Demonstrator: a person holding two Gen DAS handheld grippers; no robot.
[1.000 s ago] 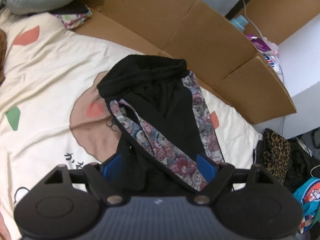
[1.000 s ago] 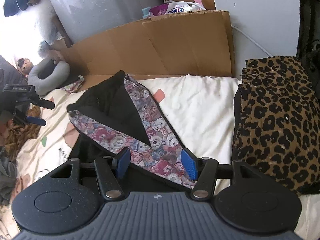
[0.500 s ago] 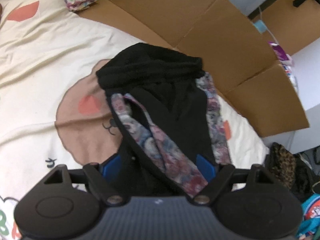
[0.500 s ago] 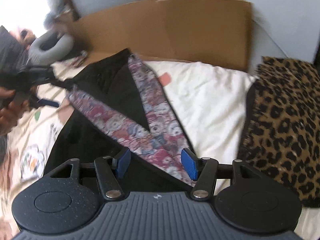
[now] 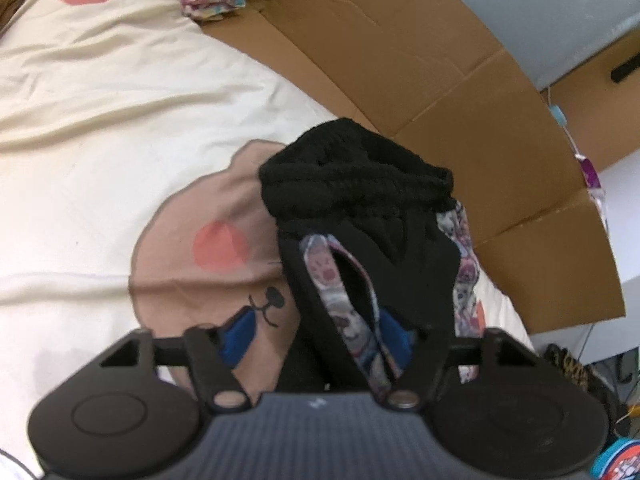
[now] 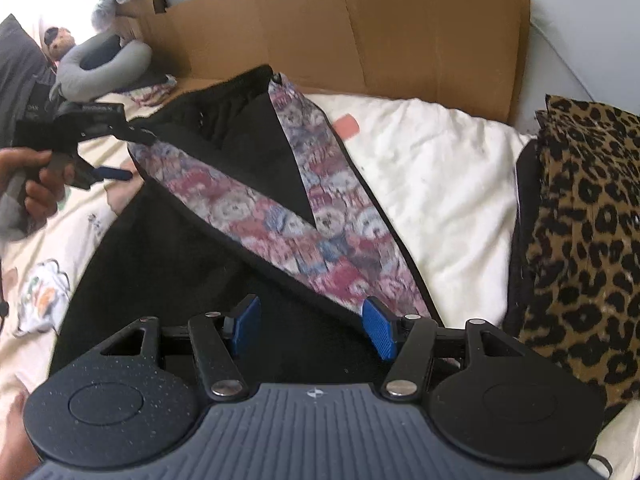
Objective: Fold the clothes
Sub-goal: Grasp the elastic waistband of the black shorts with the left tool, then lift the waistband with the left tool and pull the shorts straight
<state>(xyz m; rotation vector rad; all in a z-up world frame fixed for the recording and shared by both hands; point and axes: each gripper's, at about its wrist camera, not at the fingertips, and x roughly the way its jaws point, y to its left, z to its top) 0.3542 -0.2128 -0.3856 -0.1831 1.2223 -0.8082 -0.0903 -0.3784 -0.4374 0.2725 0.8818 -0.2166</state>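
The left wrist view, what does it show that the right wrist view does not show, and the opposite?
Only the left wrist view shows the garment's bunched black knit end and the brown cartoon print on the bedding. Only the right wrist view shows the leopard-print fabric, the grey neck pillow and the person's hand holding the left gripper. Both show the black garment with its teddy-bear trim and the cardboard behind the bed.

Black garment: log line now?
black garment on bed | left claw just closing, fabric between | right claw open over garment
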